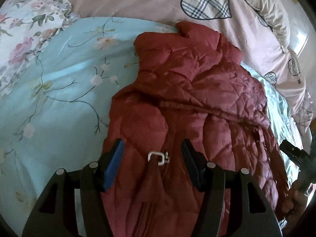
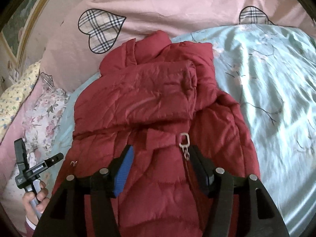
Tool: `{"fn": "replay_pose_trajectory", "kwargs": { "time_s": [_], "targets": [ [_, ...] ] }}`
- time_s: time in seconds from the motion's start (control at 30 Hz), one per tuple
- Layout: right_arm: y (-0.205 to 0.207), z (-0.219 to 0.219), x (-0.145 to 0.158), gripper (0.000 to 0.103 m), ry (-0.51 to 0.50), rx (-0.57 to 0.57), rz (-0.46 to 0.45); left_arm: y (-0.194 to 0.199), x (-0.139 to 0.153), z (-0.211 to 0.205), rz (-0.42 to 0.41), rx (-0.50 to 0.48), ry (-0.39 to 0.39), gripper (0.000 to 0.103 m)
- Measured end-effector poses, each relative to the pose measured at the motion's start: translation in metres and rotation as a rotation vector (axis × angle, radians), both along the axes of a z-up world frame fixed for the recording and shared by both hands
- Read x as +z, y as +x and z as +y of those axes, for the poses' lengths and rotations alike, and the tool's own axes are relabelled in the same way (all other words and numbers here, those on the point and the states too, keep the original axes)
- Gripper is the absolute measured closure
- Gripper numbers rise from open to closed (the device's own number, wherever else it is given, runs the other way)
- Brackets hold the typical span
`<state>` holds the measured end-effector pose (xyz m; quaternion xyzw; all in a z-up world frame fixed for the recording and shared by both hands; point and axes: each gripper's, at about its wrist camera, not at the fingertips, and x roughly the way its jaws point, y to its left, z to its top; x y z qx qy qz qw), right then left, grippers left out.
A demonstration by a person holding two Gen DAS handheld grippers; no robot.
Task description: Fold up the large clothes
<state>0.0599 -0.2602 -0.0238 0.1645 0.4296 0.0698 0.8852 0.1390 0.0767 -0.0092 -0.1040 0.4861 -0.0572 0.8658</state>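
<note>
A dark red quilted puffer coat [image 1: 187, 90] lies lengthwise on the bed, sleeves folded over its body; it also fills the middle of the right wrist view [image 2: 150, 102]. My left gripper [image 1: 152, 158] is open, its jaws wide apart above the coat's lower part, around a silver belt buckle [image 1: 158, 157]. My right gripper [image 2: 161, 161] is open too, hovering over the coat near a silver clasp [image 2: 184, 140] on the belt. Neither holds anything.
The coat rests on a light blue floral sheet [image 1: 59, 83], also seen in the right wrist view [image 2: 266, 98]. A pink quilt with plaid hearts [image 2: 158, 9] lies beyond the collar. The other hand-held gripper shows at the left edge [image 2: 29, 167].
</note>
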Motion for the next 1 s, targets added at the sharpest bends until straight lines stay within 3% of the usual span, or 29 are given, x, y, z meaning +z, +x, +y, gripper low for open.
{"fn": "replay_pose_trajectory", "kwargs": {
  "time_s": [0.57,1.0],
  "targets": [
    [-0.06,-0.008,0.01,0.037,-0.012,-0.026,0.008,-0.051,0.002,0.008,0.031,-0.003,-0.014,0.044],
    [-0.108,-0.041,0.02,0.035,-0.083,-0.107,0.007,-0.089,0.007,0.022,0.034,-0.012,0.034,0.043]
  ]
}}
